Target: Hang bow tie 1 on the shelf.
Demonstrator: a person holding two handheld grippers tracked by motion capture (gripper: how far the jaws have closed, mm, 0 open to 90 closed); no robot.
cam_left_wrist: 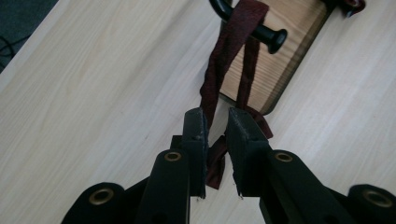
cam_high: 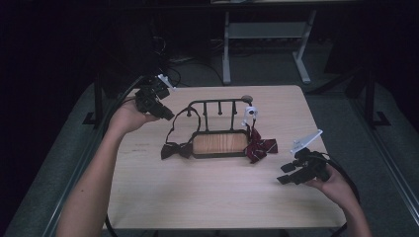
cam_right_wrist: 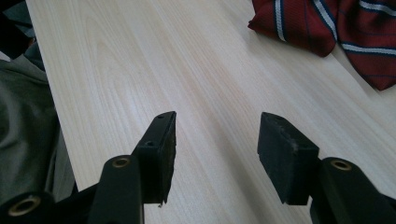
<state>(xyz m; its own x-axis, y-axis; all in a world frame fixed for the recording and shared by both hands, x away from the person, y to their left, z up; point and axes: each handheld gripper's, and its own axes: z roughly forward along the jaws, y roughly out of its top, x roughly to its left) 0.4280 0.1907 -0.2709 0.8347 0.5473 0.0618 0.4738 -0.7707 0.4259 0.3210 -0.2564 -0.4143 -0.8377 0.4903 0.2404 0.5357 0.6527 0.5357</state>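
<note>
pale wood table in dark room

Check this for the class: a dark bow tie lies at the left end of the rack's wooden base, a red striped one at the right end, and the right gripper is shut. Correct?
Not quite. The right gripper is open; the right gripper view shows its jaws wide apart over bare table. The dark bow tie at the left end of the rack and the red striped one at the right are as stated.
</note>
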